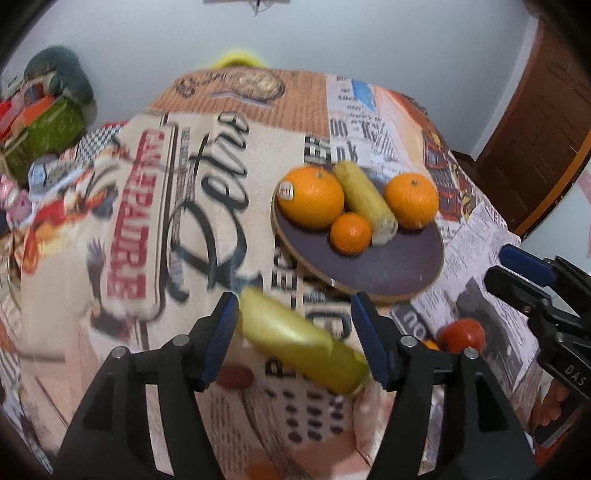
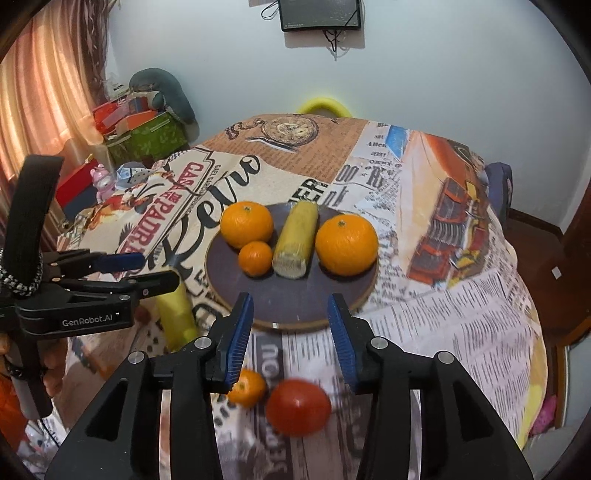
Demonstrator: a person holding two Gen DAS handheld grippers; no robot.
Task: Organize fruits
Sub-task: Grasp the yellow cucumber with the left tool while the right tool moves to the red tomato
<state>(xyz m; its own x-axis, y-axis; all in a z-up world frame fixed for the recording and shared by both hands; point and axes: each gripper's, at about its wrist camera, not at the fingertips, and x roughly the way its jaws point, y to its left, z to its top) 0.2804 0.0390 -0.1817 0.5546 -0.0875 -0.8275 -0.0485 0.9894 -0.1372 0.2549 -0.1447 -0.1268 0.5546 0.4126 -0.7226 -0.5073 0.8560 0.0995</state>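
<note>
My left gripper (image 1: 295, 325) gapes around a loose corn cob (image 1: 303, 343); right gripper (image 2: 290, 332), parted, holds nothing above the tomato (image 2: 297, 408); plate's (image 2: 288, 299) near rim lies bare.

Printed tablecloth (image 2: 461, 295) with newspaper text, pocket-watch and red truck motifs covers the table. Wall-mounted monitor (image 2: 320, 14) at 12 o'clock. Striped curtain (image 2: 40, 99) at 10, green patterned box (image 2: 151, 142) and pink figurine (image 2: 102, 181) beside it. Yellow chair back (image 2: 323, 105) behind the table.

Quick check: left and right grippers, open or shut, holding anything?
Left gripper: open, yellow corn cob lying loose between its fingers.
Right gripper: open, holding nothing.
</note>
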